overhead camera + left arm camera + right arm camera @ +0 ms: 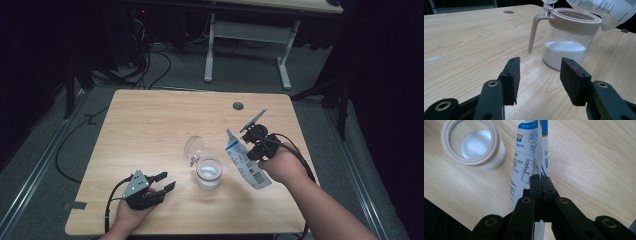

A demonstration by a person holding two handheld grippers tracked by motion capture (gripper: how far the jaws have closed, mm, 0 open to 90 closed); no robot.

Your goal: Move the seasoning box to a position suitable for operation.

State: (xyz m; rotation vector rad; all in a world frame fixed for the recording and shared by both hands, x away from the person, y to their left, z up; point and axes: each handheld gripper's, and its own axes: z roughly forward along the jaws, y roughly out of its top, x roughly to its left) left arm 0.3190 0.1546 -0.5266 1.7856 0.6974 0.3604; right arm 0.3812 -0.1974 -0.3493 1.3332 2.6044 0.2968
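while the pouch hangs pinched in the right-hand tool, the scene reads like this:

right gripper (540, 178): jaws closed tight on the folded edge of the white-and-blue pouch (529, 157); in the high view the gripper (253, 151) sits right of centre, with the pouch (246, 161) slanting down and toward the lower right of the frame.

left gripper (540, 78): jaws set wide apart, nothing between them; in the high view it (162, 182) rests at the lower left, pointed toward the jar.

jar (208, 172): clear body with a beige collar, at the centre of the table (150, 125); its clear lid (193, 147) is swung open and stands up behind it. in the left gripper view the jar (567, 42) fills the upper right, with white powder (564, 50) lying low in it and a beige lever down its left side.

pouch position: just beside the jar, to its right in the high view; whether they touch i cannot tell.

how the pouch will handle: probably light, limp and smooth, so it will likely sag and swing from a single pinch; a seam or folded edge looks the surest hold.

how the jar will handle: looks rigid and perhaps breakable, with smooth walls; the collar or lever seems the better place to steady it, and it may tip if pushed high up.
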